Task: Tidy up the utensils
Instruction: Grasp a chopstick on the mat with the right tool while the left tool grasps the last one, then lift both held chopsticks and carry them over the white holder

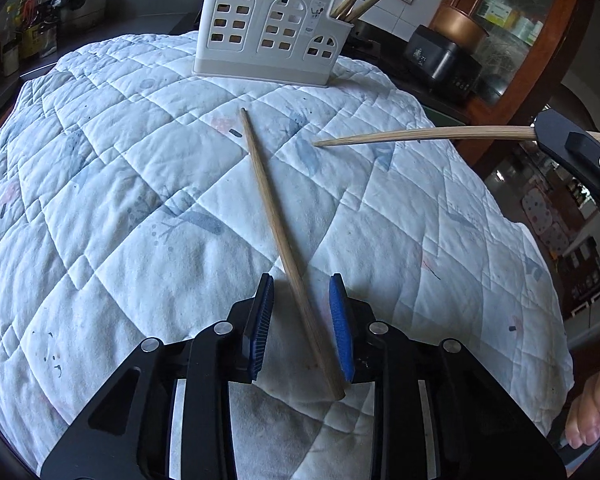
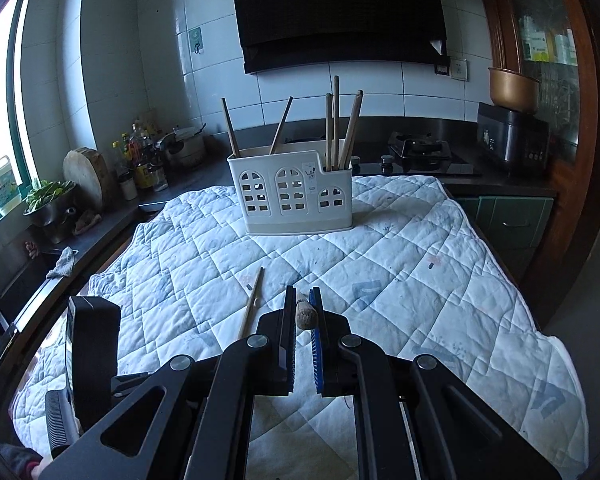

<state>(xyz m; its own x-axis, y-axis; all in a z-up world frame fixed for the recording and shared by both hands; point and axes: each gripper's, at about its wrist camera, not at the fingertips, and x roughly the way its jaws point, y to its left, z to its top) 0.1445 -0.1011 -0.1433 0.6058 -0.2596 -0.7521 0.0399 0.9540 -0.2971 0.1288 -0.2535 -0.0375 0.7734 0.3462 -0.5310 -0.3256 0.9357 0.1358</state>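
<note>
A wooden chopstick [image 1: 276, 216] lies on the quilted cloth, its near end between the jaws of my left gripper [image 1: 301, 286]. The blue pads [image 1: 260, 328] stand apart on either side of it and do not press it, so this gripper is open. My right gripper [image 2: 303, 300] is shut on a second chopstick [image 2: 306, 314], seen end-on in its own view. In the left wrist view that chopstick [image 1: 420, 136] sticks out leftward above the cloth from the right gripper [image 1: 572, 146]. The white utensil holder [image 1: 268, 28] [image 2: 296, 192] stands upright at the far end with several chopsticks [image 2: 336, 128] in it.
The quilted cloth [image 2: 420, 264] covers the worktop. Behind it are a gas hob [image 2: 420, 150], a dark cooker [image 2: 512, 140], bottles [image 2: 140, 160], a round board [image 2: 86, 172] and a bowl of greens [image 2: 48, 200]. A hand [image 1: 596, 400] shows at the right edge.
</note>
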